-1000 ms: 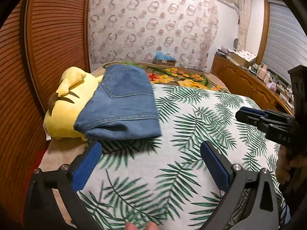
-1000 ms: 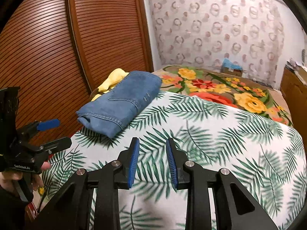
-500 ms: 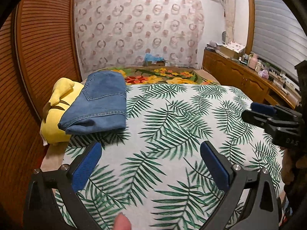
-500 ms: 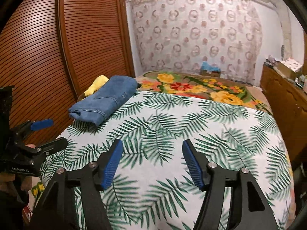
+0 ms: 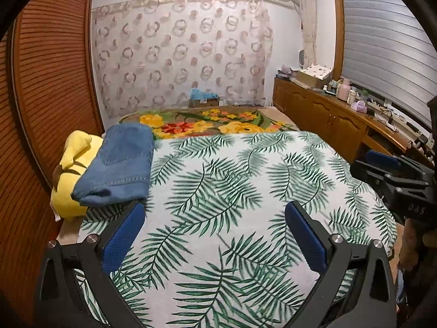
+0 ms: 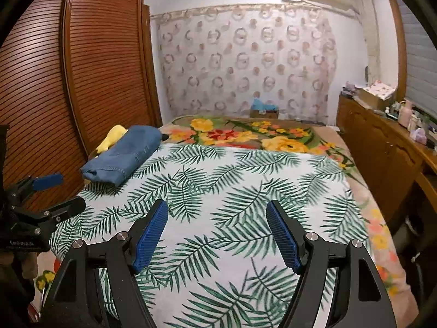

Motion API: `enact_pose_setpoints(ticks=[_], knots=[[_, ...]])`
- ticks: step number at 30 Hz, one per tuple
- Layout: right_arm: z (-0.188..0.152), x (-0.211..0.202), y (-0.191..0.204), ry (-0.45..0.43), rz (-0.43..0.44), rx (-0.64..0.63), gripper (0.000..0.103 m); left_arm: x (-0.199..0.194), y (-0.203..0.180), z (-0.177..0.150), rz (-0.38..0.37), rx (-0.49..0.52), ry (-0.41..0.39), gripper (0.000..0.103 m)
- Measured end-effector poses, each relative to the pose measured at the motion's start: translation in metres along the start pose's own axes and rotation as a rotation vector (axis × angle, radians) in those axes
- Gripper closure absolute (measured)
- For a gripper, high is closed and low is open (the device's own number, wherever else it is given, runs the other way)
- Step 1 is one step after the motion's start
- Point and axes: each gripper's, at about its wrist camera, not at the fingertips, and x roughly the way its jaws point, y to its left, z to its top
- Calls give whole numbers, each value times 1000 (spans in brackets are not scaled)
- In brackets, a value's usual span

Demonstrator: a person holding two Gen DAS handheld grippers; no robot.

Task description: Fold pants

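Observation:
The folded blue denim pants (image 5: 120,169) lie at the bed's far left, partly on a yellow plush toy (image 5: 71,164); they also show in the right wrist view (image 6: 123,155). My left gripper (image 5: 215,218) is open and empty, held above the palm-leaf blanket (image 5: 232,186), back from the pants. My right gripper (image 6: 217,218) is open and empty, over the blanket's near middle. Each gripper shows at the other view's edge, the right gripper (image 5: 393,172) at the right side and the left gripper (image 6: 46,191) at the left side.
A wooden slatted wardrobe (image 6: 82,68) runs along the left of the bed. A floral blanket (image 5: 213,121) covers the far end. A wooden dresser (image 5: 341,120) with bottles and boxes stands on the right. A small box (image 6: 263,110) sits by the curtained wall.
Both grippers have pulled back and up from the pants, which now look smaller and farther. The right gripper's jaws went from nearly shut to wide open.

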Motion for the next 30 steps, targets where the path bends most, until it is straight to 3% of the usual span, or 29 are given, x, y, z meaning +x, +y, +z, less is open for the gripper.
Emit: enact_pose_setpoints(ticks=[18, 30], knots=[[16, -83, -5, -158, -64, 22, 27, -63, -24, 48, -21, 22, -148, 1], [6, -69, -5, -182, -70, 14, 27, -69, -25, 49, -3, 17, -168, 1]])
